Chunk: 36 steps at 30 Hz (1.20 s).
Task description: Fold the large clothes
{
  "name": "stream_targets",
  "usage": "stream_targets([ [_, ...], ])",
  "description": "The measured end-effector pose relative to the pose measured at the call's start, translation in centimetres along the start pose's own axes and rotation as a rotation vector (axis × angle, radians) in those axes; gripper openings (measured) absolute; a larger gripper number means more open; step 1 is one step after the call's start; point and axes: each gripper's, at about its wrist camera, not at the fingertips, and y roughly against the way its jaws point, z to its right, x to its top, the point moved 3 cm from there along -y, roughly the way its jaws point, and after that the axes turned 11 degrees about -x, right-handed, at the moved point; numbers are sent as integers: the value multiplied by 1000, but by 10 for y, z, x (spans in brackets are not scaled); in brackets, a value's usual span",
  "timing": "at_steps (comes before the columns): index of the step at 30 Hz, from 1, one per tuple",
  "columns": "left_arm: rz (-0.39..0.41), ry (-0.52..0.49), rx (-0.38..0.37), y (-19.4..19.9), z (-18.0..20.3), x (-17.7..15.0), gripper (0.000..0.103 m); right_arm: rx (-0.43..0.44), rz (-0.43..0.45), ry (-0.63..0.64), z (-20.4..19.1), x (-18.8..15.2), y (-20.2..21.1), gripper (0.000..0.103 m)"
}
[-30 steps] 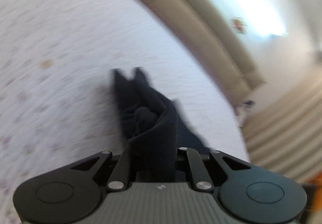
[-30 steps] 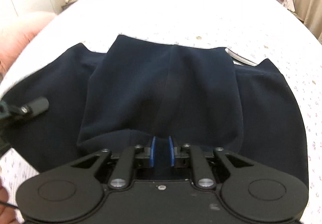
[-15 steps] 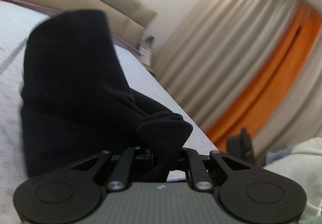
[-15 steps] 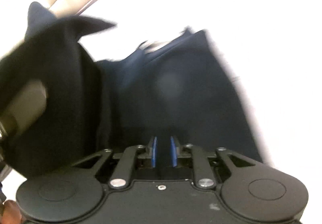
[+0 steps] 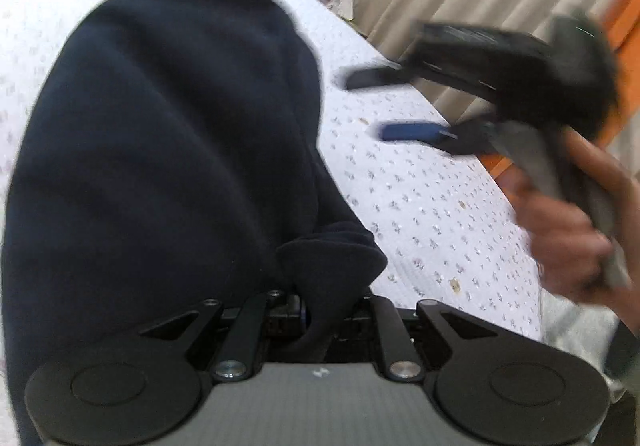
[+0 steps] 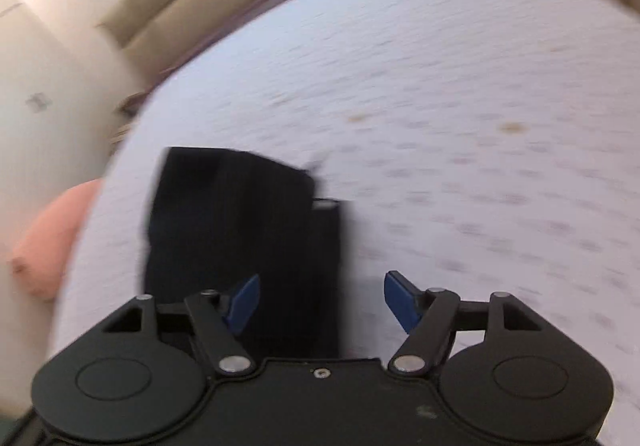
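Right wrist view: my right gripper (image 6: pixel 322 302) has just let go, fingers wide apart over the bed (image 6: pixel 480 105); my left gripper (image 5: pixel 320 310) still pinches the dark garment (image 5: pixel 172 145), folded at frame left.

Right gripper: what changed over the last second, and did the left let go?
The right gripper opened and let go of the dark garment; a second ago its blue pads were shut on the cloth. It has pulled off to the side, above the bed. The garment went from spread flat to a narrower folded stack. The left gripper stays shut on a bunch of it.
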Motion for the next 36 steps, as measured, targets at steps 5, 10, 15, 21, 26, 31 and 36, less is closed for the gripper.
stream_targets([
  [5,5,-15,-6,5,3,11,12,99,-84,-92,-15,23,-57,85],
  [10,-4,-46,22,-7,12,21,12,153,-119,35,-37,33,-57,23],
  [15,-32,-164,-24,-31,42,34,12,33,3,132,-39,48,-11,23],
  [21,-182,-155,61,-71,-3,-8,15,-109,-123,46,9,24,-75,43],
  [26,-209,-80,-74,-20,-27,-29,25,-115,-165,-119,52,18,-79,75],
  [31,-109,2,-153,63,-54,1,23,-258,-102,-55,62,26,-22,74],
  [36,58,32,-106,115,-115,47,27,-185,70,132,-7,42,20,60],
])
